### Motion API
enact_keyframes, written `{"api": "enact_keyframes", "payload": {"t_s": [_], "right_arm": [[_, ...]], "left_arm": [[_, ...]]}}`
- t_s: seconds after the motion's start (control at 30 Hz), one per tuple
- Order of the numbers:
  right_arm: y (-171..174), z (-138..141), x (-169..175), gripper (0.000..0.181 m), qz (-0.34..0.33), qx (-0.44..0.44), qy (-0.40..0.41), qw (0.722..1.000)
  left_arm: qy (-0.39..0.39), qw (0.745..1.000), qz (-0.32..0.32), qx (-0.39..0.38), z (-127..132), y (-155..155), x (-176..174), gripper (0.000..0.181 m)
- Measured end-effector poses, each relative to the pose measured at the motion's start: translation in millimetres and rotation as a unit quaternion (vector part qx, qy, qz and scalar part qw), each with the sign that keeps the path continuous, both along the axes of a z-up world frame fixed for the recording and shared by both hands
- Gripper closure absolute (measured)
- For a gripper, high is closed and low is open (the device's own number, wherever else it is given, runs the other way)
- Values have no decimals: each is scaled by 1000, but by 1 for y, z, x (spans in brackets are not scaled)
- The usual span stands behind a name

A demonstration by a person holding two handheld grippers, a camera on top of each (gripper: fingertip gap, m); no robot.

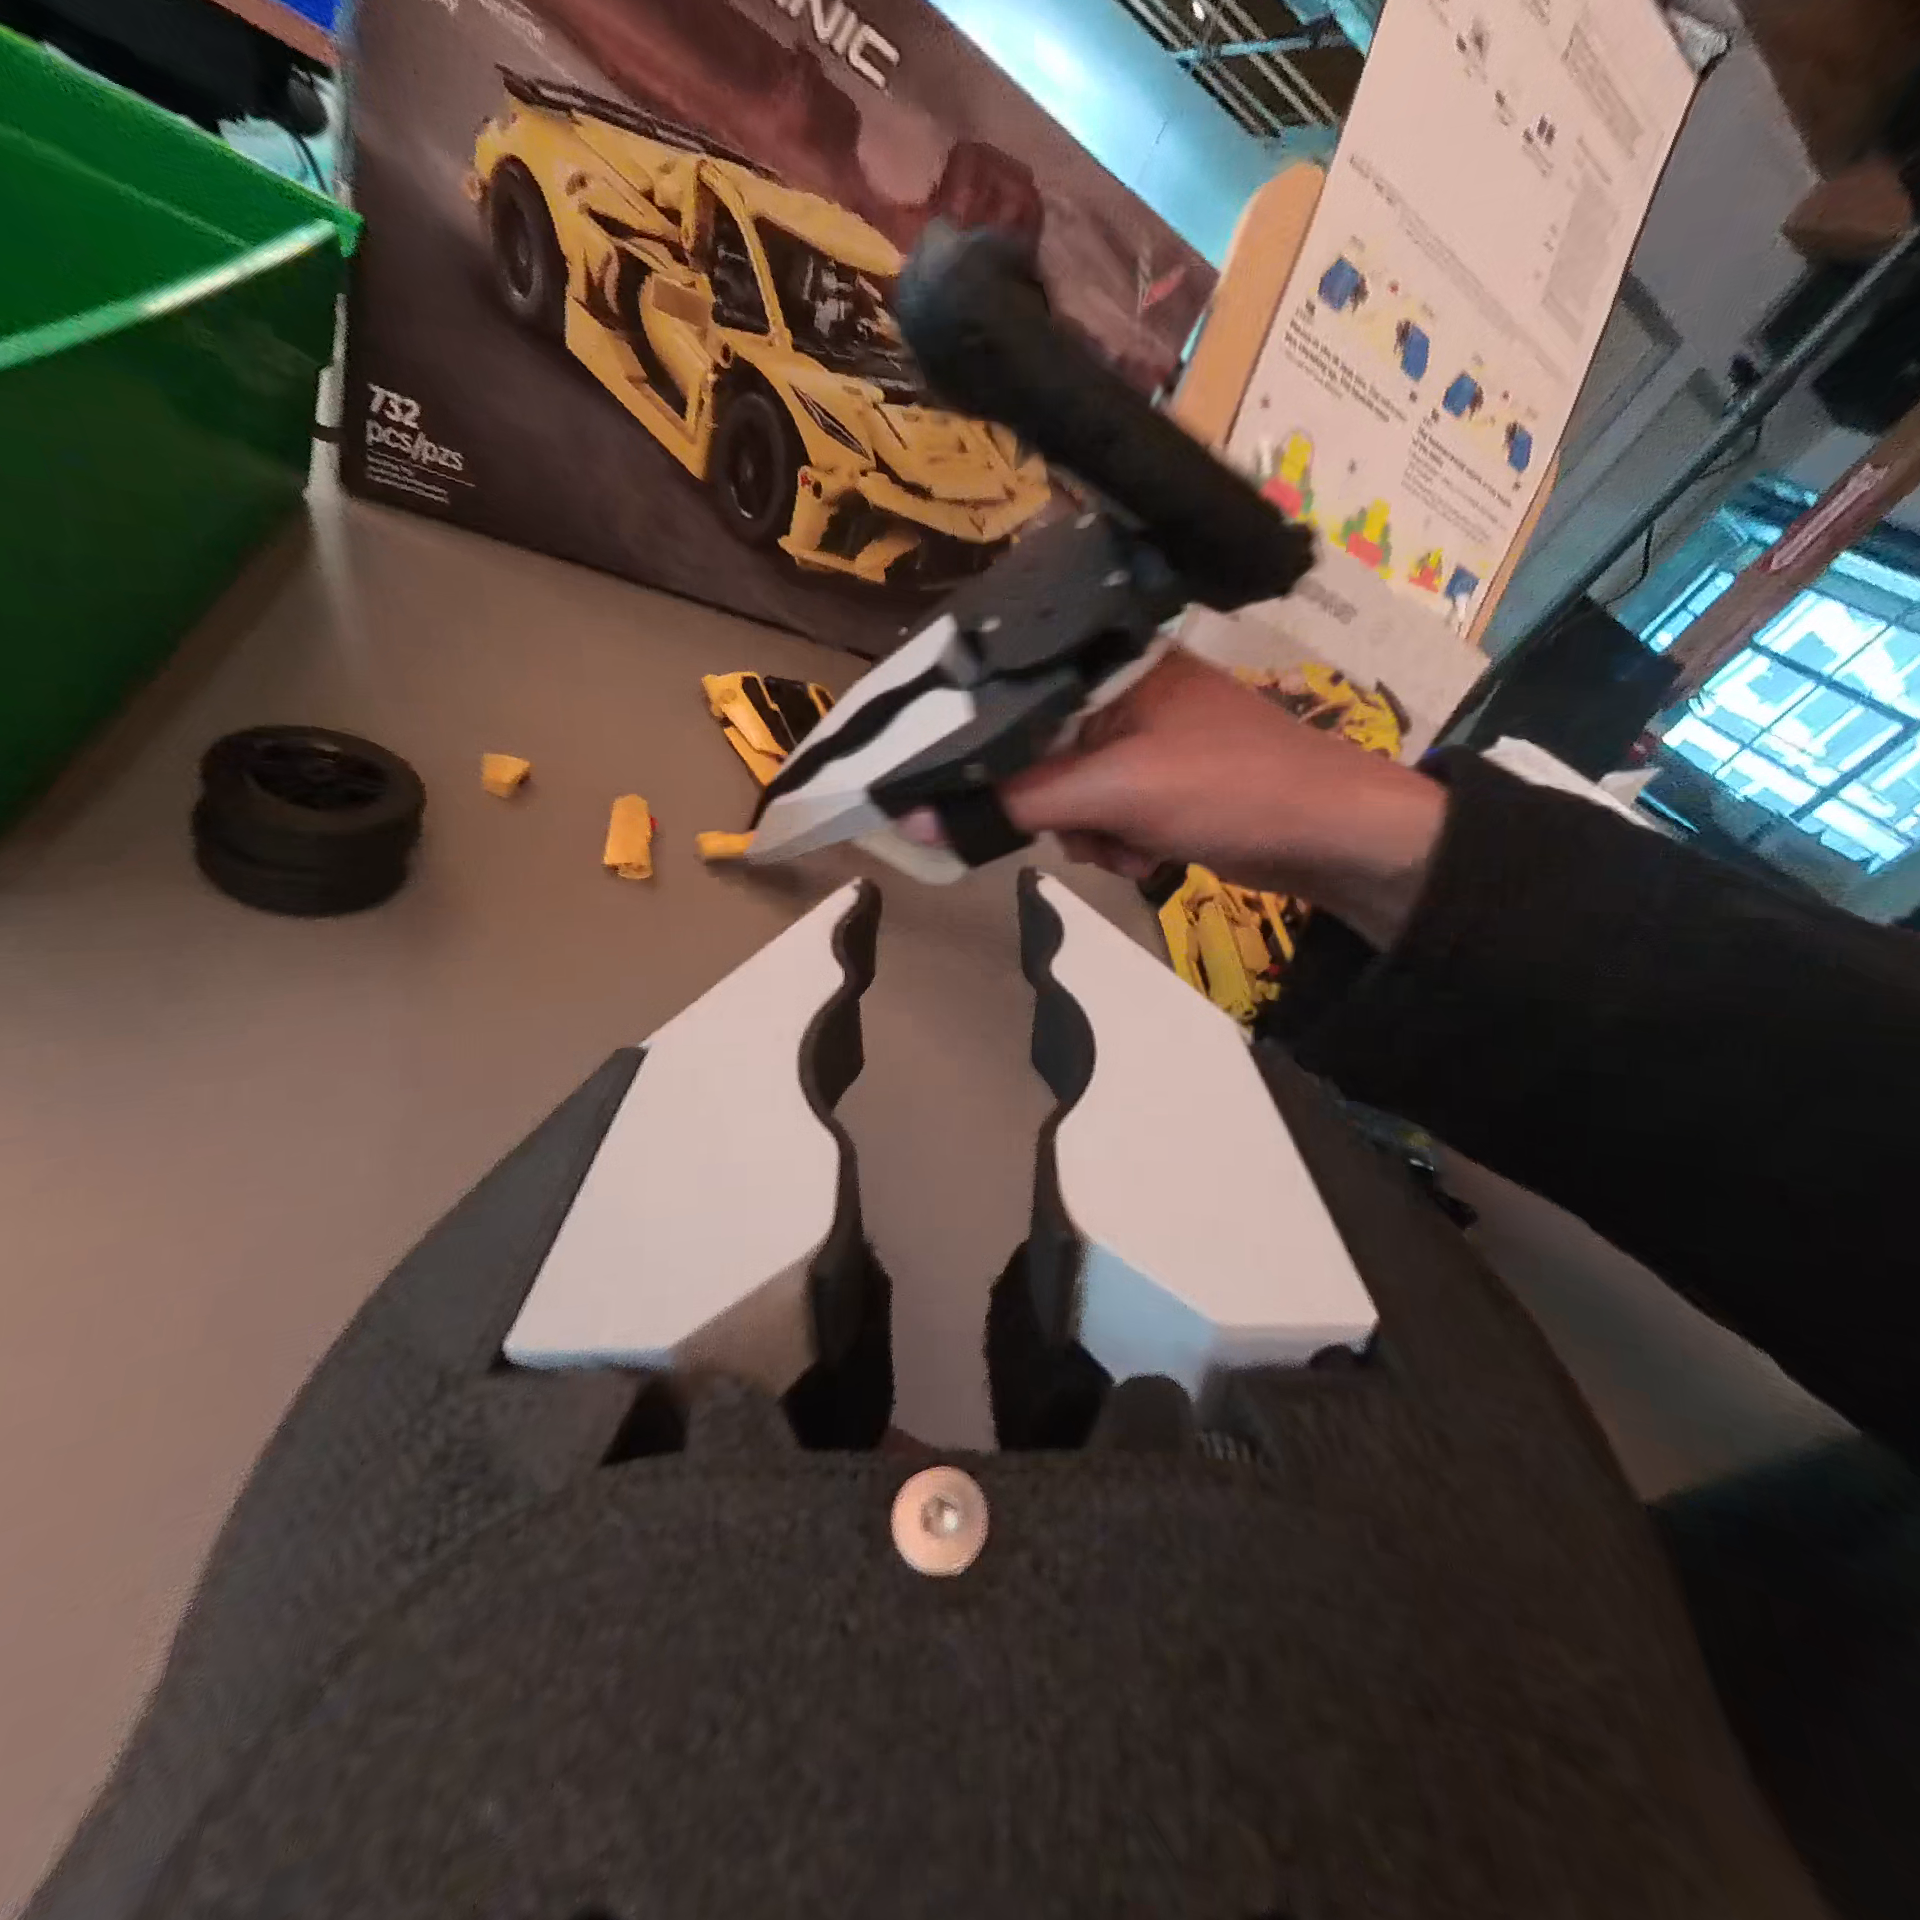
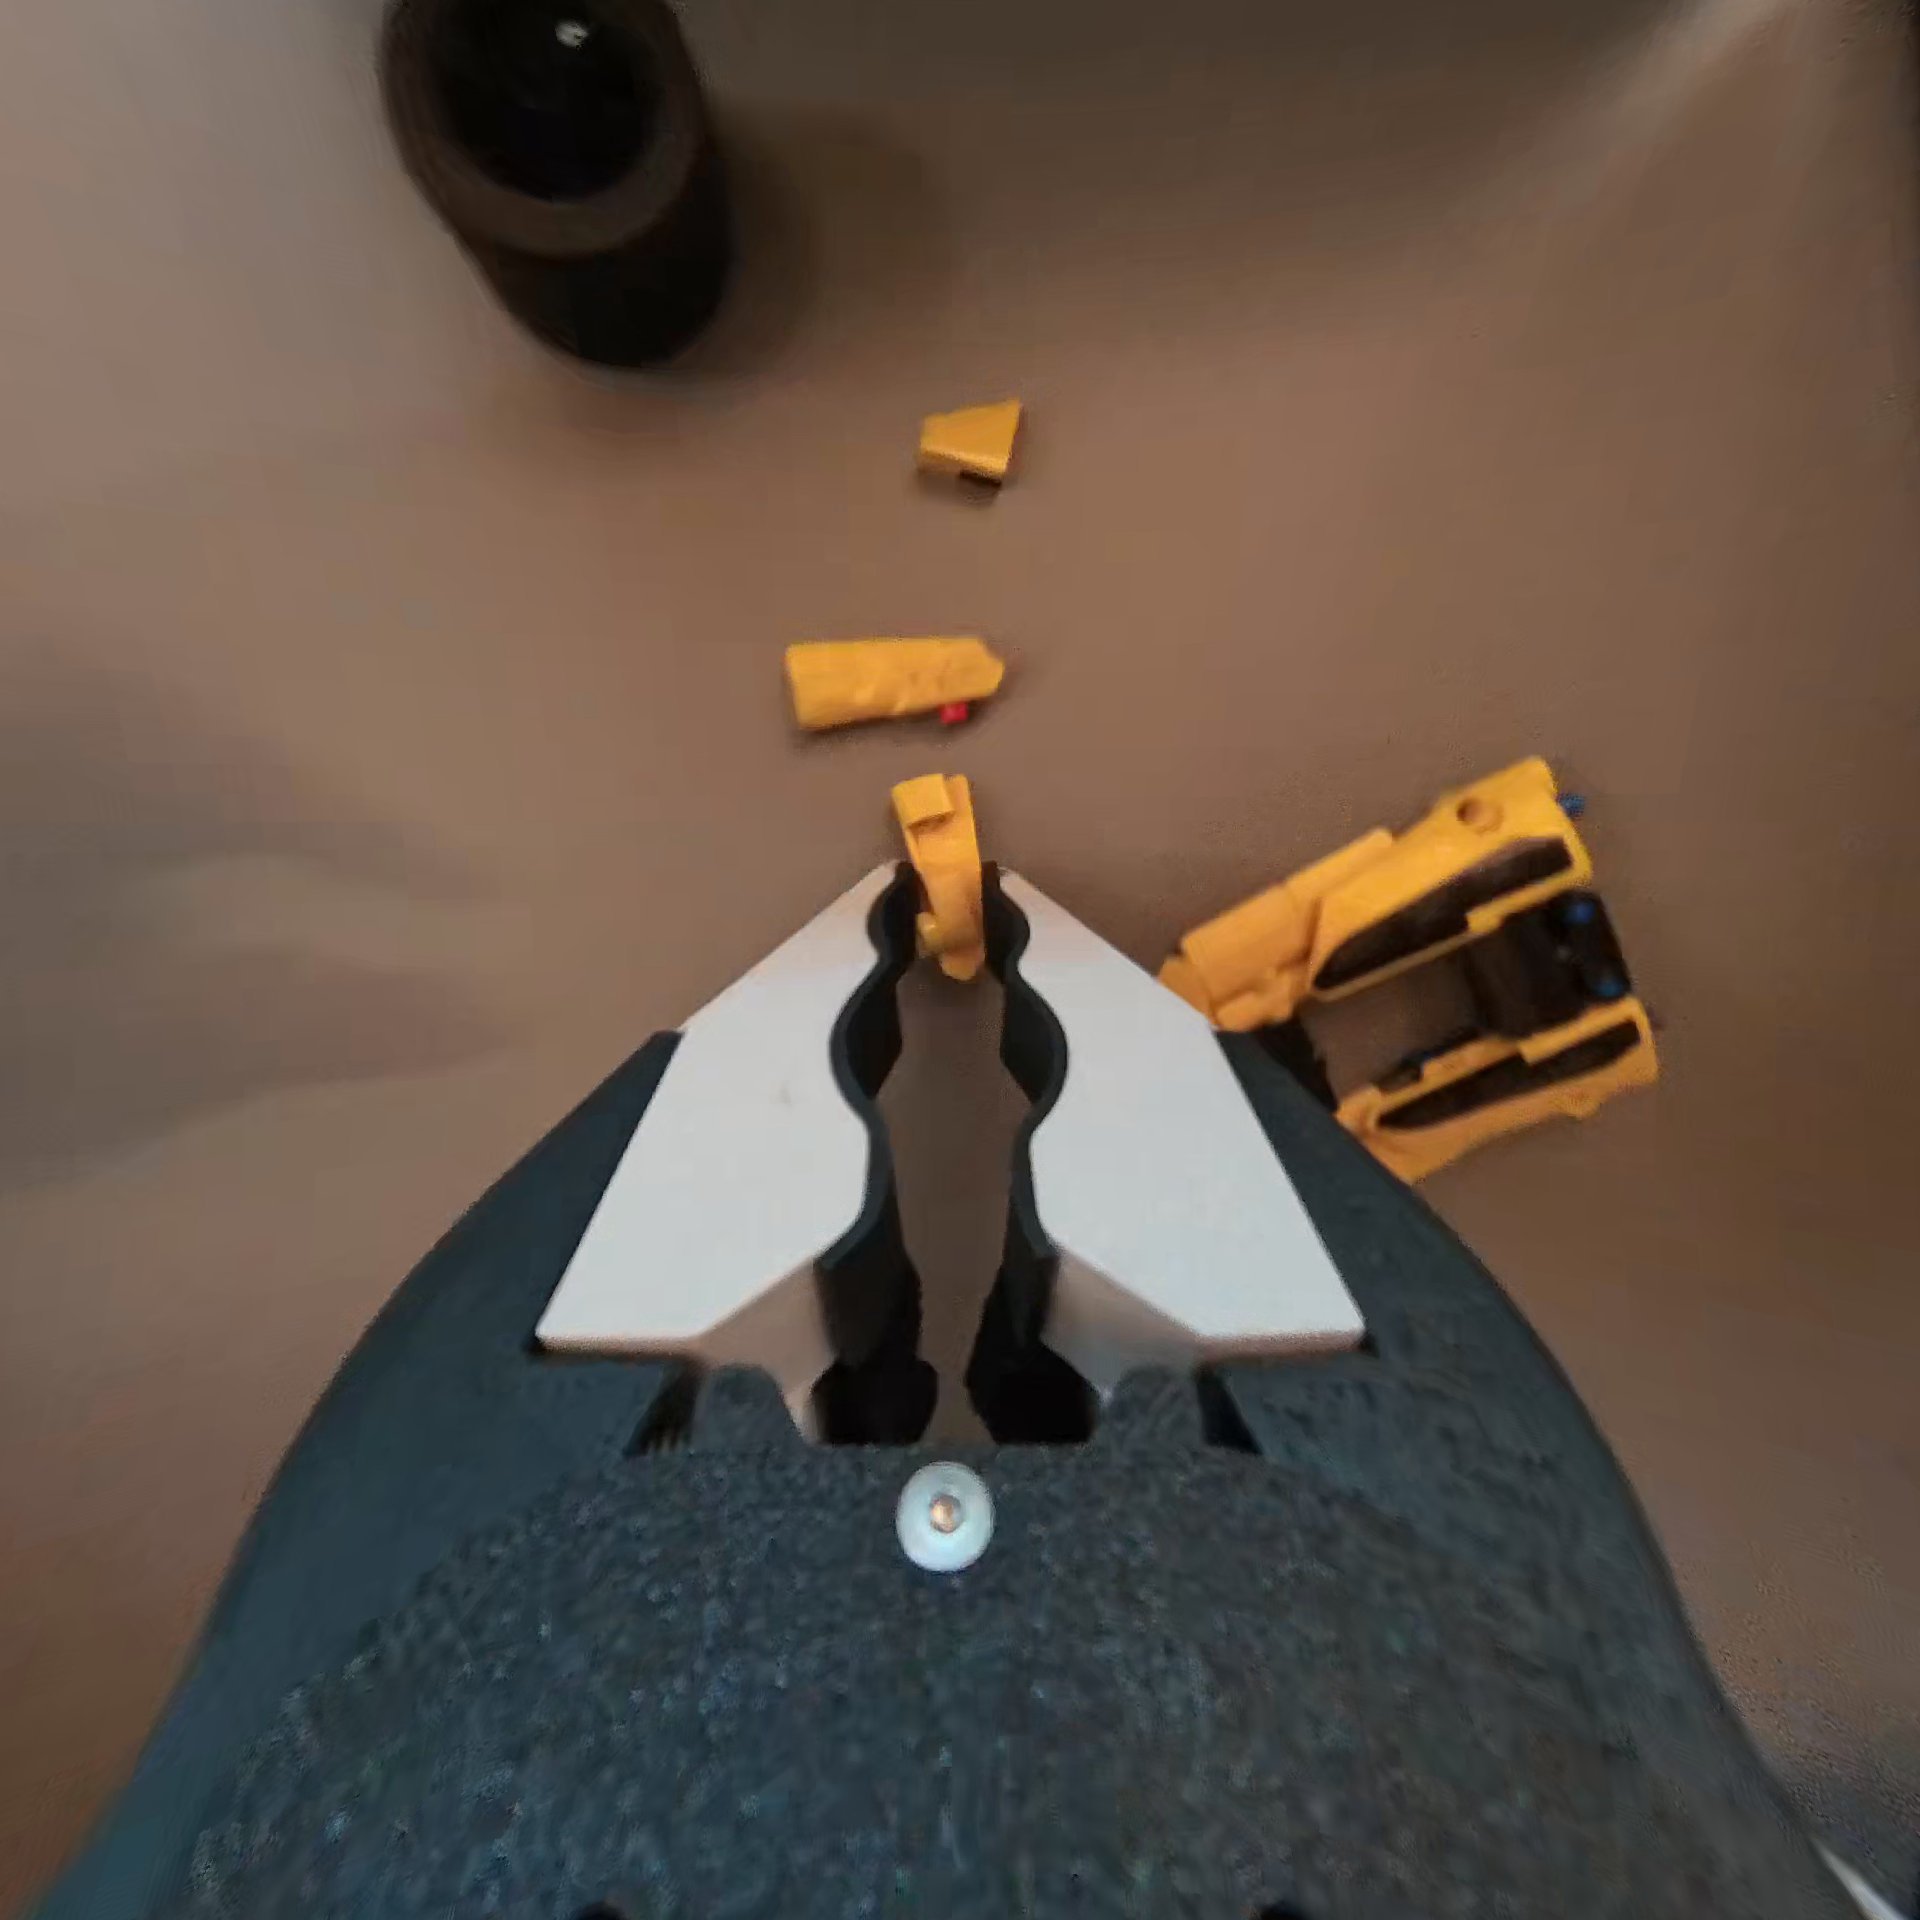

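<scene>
Right gripper (image 2: pixel 940 883) angled down at table (image 2: pixel 312 935), fingertips pinching small yellow brick piece (image 2: pixel 935 873); hand (image 1: pixel 1195 779) grips its handle, dark sleeve behind. Left gripper (image 1: pixel 945 899) hovers above table, fingers spread, nothing between. Ahead of right gripper: two loose yellow pieces, long one (image 2: pixel 888 681) nearest, wedge (image 2: pixel 971 442) beyond. One stack of black tyres (image 2: pixel 561 177) farther, left. One yellow car section (image 2: pixel 1434 977) just right of gripper.

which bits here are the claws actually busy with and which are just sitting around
In hand:
right claw shut on small yellow piece
left claw open, empty

Lying about:
long yellow piece
wedge piece
stacked tyres
yellow car section
green bin
car box
</scene>
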State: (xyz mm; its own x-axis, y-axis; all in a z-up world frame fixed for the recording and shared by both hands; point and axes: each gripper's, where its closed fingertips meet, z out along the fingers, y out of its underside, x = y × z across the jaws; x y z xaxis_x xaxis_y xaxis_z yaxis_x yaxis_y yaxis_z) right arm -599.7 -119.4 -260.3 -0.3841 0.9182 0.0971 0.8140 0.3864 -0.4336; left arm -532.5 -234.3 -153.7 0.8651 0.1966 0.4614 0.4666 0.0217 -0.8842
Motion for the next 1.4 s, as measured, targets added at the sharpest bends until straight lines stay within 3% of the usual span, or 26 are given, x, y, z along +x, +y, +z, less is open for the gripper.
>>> {"api": "enact_keyframes", "payload": {"t_s": [0.13,0.23,0.3,0.5,0.6,0.77,0.87,0.9,1.0,1.23,1.33,1.4], "right_arm": [[-7,-3,-27,169,-14,-23,28,999],[-3,4,-18,160,-15,-7,25,1000],[2,29,-1,157,-16,-9,54,998],[16,135,110,157,-41,-70,230,970],[35,154,184,156,-92,-114,317,937],[102,113,297,147,-234,-56,372,897],[110,88,340,147,-297,-80,399,864],[106,83,345,148,-301,-97,407,857],[84,73,344,143,-276,-132,381,872],[35,57,325,144,-155,-147,346,914],[21,46,326,155,-127,-156,307,930],[17,38,328,156,-120,-160,278,939]], "left_arm": [[12,1000,-15,-6,-1,3,6,155],[17,1000,-18,-1,1,2,8,155],[13,1000,-20,4,2,1,8,155],[14,1000,-27,-1,1,3,10,155],[14,999,-32,-9,-2,5,12,155],[35,998,-42,-24,-3,9,19,156],[68,996,-57,-34,-3,12,29,158],[80,994,-61,-39,-3,13,33,158],[112,989,-81,-61,-7,19,44,158],[183,959,-138,-164,-36,36,70,158],[219,934,-205,-193,-46,46,98,156],[233,923,-256,-165,-39,56,125,156]]}}
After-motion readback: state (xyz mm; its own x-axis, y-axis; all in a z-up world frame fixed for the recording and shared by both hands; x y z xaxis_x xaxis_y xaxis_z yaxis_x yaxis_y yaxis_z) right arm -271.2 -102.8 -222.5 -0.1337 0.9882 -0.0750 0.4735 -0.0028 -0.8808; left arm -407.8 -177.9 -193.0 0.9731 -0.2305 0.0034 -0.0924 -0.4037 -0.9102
